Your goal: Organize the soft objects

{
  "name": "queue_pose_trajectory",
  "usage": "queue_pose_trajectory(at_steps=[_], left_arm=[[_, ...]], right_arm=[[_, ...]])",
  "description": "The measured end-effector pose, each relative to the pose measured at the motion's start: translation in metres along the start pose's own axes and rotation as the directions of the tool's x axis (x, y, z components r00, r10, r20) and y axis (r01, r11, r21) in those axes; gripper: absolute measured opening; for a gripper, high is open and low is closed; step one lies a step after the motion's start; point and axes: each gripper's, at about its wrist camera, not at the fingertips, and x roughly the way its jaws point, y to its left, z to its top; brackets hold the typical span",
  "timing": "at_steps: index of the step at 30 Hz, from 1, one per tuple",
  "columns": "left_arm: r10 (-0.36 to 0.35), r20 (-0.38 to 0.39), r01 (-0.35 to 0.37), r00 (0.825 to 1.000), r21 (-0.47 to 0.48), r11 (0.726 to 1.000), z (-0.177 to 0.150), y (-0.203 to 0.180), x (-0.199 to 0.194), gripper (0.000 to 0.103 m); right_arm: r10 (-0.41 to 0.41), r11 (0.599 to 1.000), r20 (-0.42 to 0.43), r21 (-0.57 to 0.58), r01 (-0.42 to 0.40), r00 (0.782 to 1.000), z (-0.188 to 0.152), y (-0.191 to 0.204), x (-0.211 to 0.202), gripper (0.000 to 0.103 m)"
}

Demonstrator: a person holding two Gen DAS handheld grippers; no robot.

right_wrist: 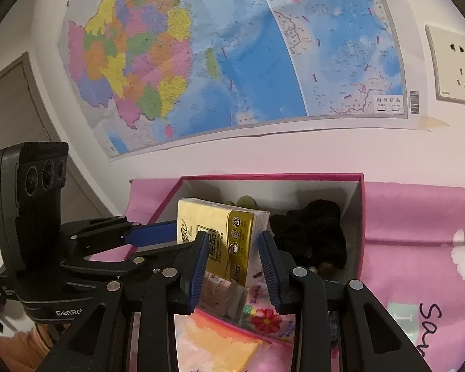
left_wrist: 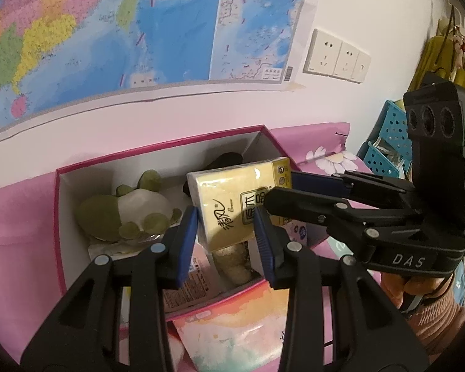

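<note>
Both tools hold one yellow tissue pack (left_wrist: 232, 204) over the open pink box (left_wrist: 158, 152). The left tool (left_wrist: 226, 235) is clamped on the pack's near end, and the right tool (right_wrist: 234, 257) is clamped on its gold-printed end, each reaching in from the other's side. Below the left tool's fingers, a green plush toy (left_wrist: 124, 214) lies in the box; beyond the right tool sits a black soft item (right_wrist: 313, 235).
</note>
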Motion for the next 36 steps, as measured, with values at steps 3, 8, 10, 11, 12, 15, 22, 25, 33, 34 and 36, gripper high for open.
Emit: queue_pose_trajectory(at_steps=[3, 8, 10, 11, 12, 15, 22, 25, 33, 34, 36], left_arm=[[0.007, -0.011, -0.007, 1.0, -0.003, 1.0, 0.003, 0.0, 0.005, 0.04], [0.019, -0.032, -0.019, 0.999, -0.016, 1.0, 0.006, 0.002, 0.013, 0.038], [0.018, -0.047, -0.019, 0.999, -0.028, 0.999, 0.007, 0.004, 0.017, 0.037], [0.016, -0.055, -0.018, 0.998, -0.033, 0.999, 0.007, 0.005, 0.019, 0.037], [0.014, -0.064, -0.016, 0.998, -0.037, 0.999, 0.007, 0.006, 0.021, 0.037], [0.014, -0.086, -0.018, 0.996, -0.049, 0.999, 0.008, 0.01, 0.028, 0.036], [0.026, -0.131, -0.037, 0.991, -0.078, 0.996, 0.009, 0.017, 0.04, 0.035], [0.034, -0.126, -0.043, 0.991, -0.074, 0.996, 0.01, 0.016, 0.038, 0.035], [0.045, -0.049, -0.047, 0.998, -0.046, 0.998, 0.007, 0.011, 0.015, 0.044], [0.044, -0.036, -0.046, 0.998, -0.043, 0.998, 0.006, 0.01, 0.01, 0.046], [0.052, 0.0, -0.052, 0.999, -0.042, 0.998, 0.002, 0.01, -0.003, 0.051]], right_arm=[[-0.006, 1.0, -0.007, 0.007, 0.006, 1.0, 0.002, -0.004, 0.004, 0.035], [0.001, 1.0, -0.025, 0.028, 0.0, 1.0, 0.004, -0.012, 0.013, 0.035], [-0.001, 0.999, -0.031, 0.034, 0.002, 1.0, 0.004, -0.014, 0.017, 0.034], [-0.005, 0.999, -0.034, 0.035, 0.007, 0.999, 0.004, -0.015, 0.019, 0.034], [-0.006, 0.999, -0.037, 0.037, 0.008, 0.999, 0.005, -0.016, 0.021, 0.034], [-0.008, 0.999, -0.048, 0.049, 0.01, 0.999, 0.005, -0.021, 0.027, 0.034], [-0.026, 0.997, -0.067, 0.066, 0.03, 0.997, 0.004, -0.028, 0.038, 0.034], [-0.056, 0.996, -0.066, 0.072, 0.061, 0.996, 0.005, -0.031, 0.042, 0.034], [-0.074, 0.995, -0.029, 0.071, 0.076, 0.997, 0.0, -0.03, 0.023, 0.036], [-0.07, 0.995, -0.015, 0.067, 0.071, 0.997, -0.001, -0.027, 0.016, 0.037], [-0.066, 0.996, 0.004, 0.058, 0.066, 0.998, -0.002, -0.023, 0.006, 0.041]])
